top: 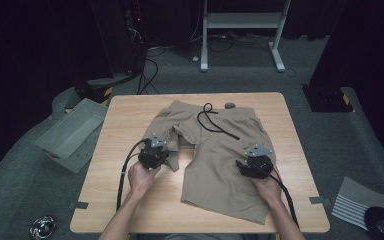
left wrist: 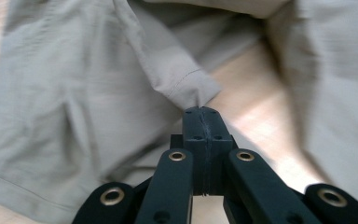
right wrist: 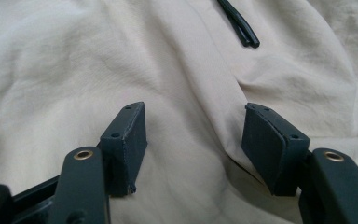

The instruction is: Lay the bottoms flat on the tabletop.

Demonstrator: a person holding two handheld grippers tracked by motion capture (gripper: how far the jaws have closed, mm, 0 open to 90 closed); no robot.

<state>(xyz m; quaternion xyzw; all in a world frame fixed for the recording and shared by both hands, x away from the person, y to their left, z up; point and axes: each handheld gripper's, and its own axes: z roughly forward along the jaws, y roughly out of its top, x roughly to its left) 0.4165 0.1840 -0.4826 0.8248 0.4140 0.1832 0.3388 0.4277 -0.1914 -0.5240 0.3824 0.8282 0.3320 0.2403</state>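
Observation:
Beige shorts (top: 220,150) lie spread on the wooden table (top: 130,115), waistband at the far side, with a black drawstring (top: 212,122) looped across them. My left gripper (top: 167,156) is at the hem of the left leg, which is bunched and folded over. In the left gripper view its jaws (left wrist: 203,112) are shut, pinching a folded corner of the shorts' hem (left wrist: 186,91). My right gripper (top: 247,162) rests over the right leg. In the right gripper view it (right wrist: 193,140) stands open above the cloth (right wrist: 121,56), the drawstring ends (right wrist: 240,25) ahead of it.
A small grey round object (top: 230,105) sits at the table's far edge by the waistband. A grey bin (top: 72,132) stands on the floor to the left. A white frame stand (top: 242,22) and cables are behind the table.

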